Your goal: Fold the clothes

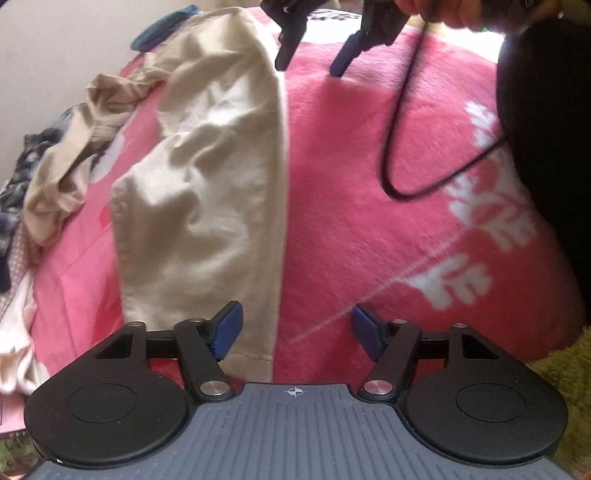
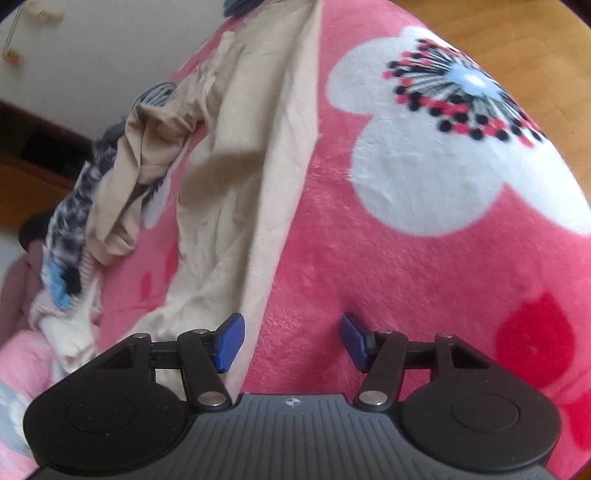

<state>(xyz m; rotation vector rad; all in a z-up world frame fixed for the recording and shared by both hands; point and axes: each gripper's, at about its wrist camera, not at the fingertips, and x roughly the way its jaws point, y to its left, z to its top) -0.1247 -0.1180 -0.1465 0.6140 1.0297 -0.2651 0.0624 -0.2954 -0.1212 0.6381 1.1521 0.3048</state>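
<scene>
Beige trousers lie lengthwise on a pink flowered blanket, one leg flat, the rest bunched at the left. My left gripper hangs low over the near hem. It is open, and the trousers' right edge runs between its blue pads without being pressed. At the far end my right gripper stands open beside the same edge, held by a hand. In the right wrist view the trousers stretch away, and my right gripper is open with its left pad over the cloth's edge.
A heap of other clothes lies along the blanket's left side, also seen as a clothes pile. A black cable loops over the blanket beside a dark sleeve. Wooden floor lies beyond the blanket.
</scene>
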